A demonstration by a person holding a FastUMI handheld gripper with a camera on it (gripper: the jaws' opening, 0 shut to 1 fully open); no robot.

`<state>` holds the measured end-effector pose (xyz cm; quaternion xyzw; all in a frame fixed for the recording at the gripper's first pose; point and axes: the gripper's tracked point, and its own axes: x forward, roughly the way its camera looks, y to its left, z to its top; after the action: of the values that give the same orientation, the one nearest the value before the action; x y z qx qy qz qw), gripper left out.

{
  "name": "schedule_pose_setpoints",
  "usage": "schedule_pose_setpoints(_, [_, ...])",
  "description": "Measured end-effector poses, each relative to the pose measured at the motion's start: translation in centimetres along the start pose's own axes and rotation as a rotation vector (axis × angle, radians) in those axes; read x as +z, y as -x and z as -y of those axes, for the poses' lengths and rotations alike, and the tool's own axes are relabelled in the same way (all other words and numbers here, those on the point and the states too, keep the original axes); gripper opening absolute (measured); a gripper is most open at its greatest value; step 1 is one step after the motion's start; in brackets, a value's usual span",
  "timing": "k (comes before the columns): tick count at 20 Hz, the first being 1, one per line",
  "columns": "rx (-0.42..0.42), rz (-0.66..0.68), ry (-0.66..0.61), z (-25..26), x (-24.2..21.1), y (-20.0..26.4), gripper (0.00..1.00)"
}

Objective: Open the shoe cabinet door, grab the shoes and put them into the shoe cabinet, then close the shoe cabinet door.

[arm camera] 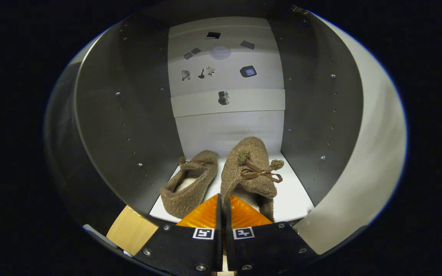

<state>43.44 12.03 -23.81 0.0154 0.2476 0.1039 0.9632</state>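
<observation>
now | tongs pinching right shoe heel edge | left shoe beside, apart

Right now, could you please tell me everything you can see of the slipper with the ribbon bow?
The slipper with the bow is brown and fuzzy, like fleece, with a brown ribbon bow and two small pompoms on its upper. It sits on the cabinet's white shelf, toe pointing inward, tilted up. The gripper is closed, its orange fingers pinching the slipper's collar at the heel end. A second, matching slipper lies just beside it, nearer the cabinet's dark side wall.
</observation>
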Motion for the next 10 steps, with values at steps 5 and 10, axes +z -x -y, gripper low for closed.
schedule_pose_setpoints(5, [0.032, -0.02, -0.009, 0.8, 0.9, -4.4, 0.03])
schedule_pose_setpoints(10, [0.055, -0.048, 0.004, 1.1, 0.4, -8.0, 0.04])
